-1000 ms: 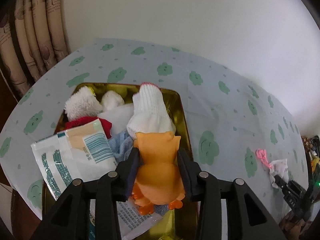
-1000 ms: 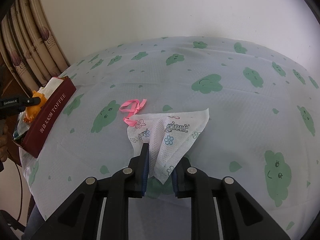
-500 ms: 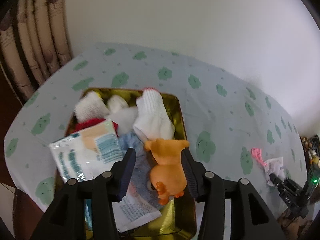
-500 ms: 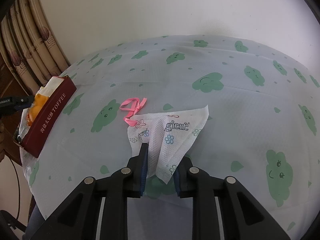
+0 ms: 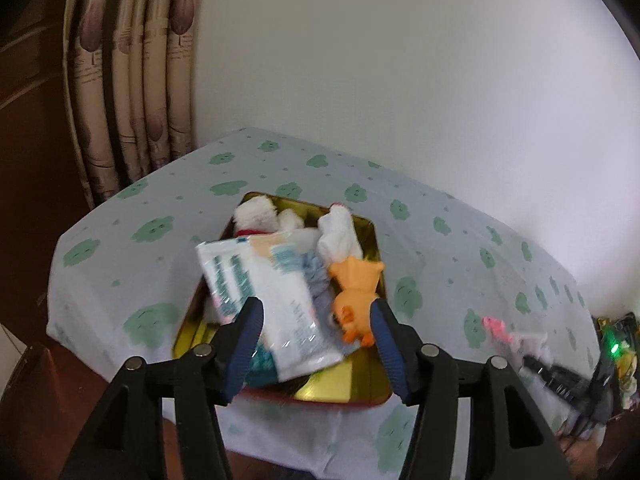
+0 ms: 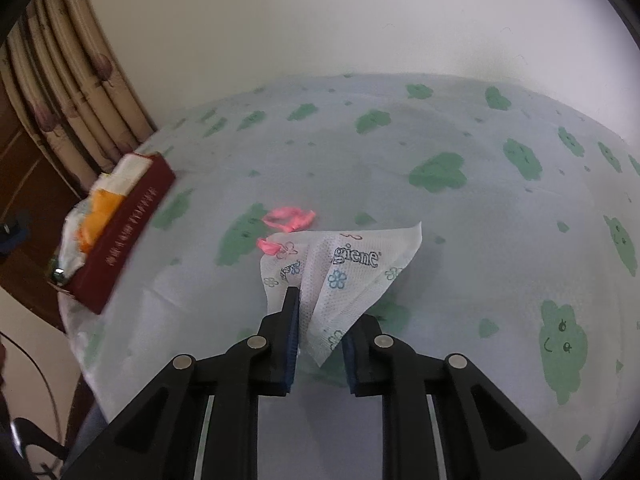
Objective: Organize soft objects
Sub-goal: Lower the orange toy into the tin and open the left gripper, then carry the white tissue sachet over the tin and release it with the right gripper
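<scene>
In the left wrist view a gold-lined tin (image 5: 370, 384) holds an orange soft toy (image 5: 354, 294), a white sock (image 5: 340, 238), a white plush (image 5: 256, 218), a wipes packet (image 5: 260, 292) and blue cloth. My left gripper (image 5: 316, 320) is open and empty, raised above the tin's near end. In the right wrist view my right gripper (image 6: 318, 322) is shut on a corner of a white printed wet-wipe sachet (image 6: 344, 268) that lies on the tablecloth. A pink ribbon (image 6: 288, 218) lies just beyond it. The tin (image 6: 124, 232) sits far left.
The table has a pale cloth with green cloud prints (image 6: 440, 172). Curtains (image 5: 132, 92) hang at the back left, a white wall stands behind. The table's edge runs close to the tin (image 5: 120, 364). The right gripper and sachet (image 5: 528, 340) show at far right.
My left gripper opened, let the orange toy drop into the tin, and pulled back and up. My right gripper stayed shut on the sachet and shifted slightly.
</scene>
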The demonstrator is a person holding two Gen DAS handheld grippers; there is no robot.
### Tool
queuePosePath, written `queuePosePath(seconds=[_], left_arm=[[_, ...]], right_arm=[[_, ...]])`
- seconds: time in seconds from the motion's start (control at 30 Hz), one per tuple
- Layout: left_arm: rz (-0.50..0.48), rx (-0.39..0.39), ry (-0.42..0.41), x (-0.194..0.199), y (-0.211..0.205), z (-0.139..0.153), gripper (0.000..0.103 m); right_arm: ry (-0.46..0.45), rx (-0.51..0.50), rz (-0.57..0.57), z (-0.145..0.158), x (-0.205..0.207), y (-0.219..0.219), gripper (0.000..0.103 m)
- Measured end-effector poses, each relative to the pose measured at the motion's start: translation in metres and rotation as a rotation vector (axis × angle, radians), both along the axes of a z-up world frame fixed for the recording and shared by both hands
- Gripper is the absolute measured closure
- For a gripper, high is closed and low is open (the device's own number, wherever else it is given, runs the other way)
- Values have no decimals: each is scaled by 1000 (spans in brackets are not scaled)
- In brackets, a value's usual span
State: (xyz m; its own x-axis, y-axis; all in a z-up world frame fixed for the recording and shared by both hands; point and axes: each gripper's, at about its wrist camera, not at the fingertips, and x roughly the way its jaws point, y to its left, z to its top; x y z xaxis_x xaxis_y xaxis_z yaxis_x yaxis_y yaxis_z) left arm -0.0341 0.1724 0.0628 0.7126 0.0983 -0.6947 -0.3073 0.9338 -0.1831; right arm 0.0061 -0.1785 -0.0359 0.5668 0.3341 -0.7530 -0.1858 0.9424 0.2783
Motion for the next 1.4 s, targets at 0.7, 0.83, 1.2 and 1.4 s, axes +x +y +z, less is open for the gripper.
queuePosePath(seconds=[0.7,0.83,1.2,1.4], left_arm=[[140,54,58,-43,49,-35,46],[137,49,86,-38,55,-42,46],[151,47,149,-32,70,-53,46],[162,41,167,-31,75,-55,46]], right_arm=[[-41,177,384,95,90,255,85],[-1,159,405,74,107,290,85],[60,119,406,35,127,324,80],[41,116,406,36,123,324,61]])
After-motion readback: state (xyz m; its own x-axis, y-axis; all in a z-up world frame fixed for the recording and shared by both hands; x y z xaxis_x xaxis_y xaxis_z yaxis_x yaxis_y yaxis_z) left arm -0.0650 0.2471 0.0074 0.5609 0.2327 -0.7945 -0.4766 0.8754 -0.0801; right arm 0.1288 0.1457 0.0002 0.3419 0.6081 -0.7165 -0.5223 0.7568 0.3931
